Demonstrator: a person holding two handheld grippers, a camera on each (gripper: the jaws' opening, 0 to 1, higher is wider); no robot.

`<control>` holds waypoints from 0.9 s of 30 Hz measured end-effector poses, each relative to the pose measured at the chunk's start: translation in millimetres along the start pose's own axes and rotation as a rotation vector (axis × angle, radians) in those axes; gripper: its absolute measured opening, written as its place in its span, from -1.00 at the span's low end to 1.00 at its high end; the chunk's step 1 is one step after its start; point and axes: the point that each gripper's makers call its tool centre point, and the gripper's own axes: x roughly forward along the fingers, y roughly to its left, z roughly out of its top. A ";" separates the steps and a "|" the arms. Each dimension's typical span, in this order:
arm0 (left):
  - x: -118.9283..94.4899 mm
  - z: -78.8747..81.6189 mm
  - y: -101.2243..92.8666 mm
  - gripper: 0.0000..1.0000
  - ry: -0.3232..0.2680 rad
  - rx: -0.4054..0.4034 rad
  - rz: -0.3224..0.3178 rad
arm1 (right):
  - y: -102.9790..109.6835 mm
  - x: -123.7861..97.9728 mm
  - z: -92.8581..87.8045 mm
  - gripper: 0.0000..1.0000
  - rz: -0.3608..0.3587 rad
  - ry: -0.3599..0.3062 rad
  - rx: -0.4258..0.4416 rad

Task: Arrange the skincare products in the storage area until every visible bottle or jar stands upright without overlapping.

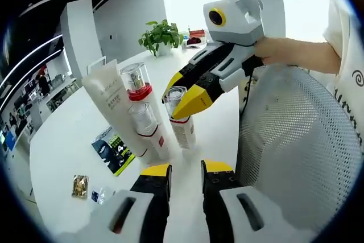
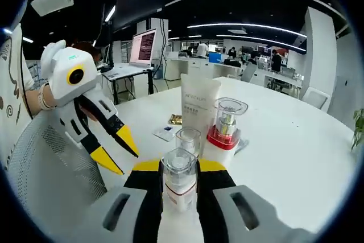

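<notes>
My right hand-held gripper (image 2: 180, 169) clamps a small clear-capped bottle (image 2: 180, 179) upright between its jaws; my left hand-held gripper (image 1: 185, 170) hovers open, empty, nearby.

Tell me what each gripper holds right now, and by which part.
The right gripper clamps a small clear-capped bottle around its upper body, just under the cap. The left gripper is open and holds nothing.
</notes>
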 end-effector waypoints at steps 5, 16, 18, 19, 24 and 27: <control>0.3 -0.9 1.2 -0.67 0.006 0.013 0.010 | -0.6 6.1 -3.5 -0.59 0.002 0.004 -0.015; -1.2 -1.1 2.8 -0.67 0.006 0.022 0.021 | -9.2 8.3 -6.4 -0.58 -0.013 -0.024 0.032; -1.3 -1.5 3.3 -0.68 0.008 0.023 0.023 | -7.8 7.9 -7.1 -0.58 -0.012 -0.021 0.031; -1.3 -1.7 3.3 -0.68 0.008 0.023 0.022 | -8.2 7.9 -7.2 -0.58 -0.016 -0.022 0.034; -1.1 -2.0 2.9 -0.69 0.011 0.030 0.022 | -7.5 8.9 -6.7 -0.57 -0.010 -0.029 0.033; -1.2 -1.5 3.2 -0.68 0.008 0.026 0.022 | -7.3 9.1 -6.7 -0.56 -0.007 -0.032 0.048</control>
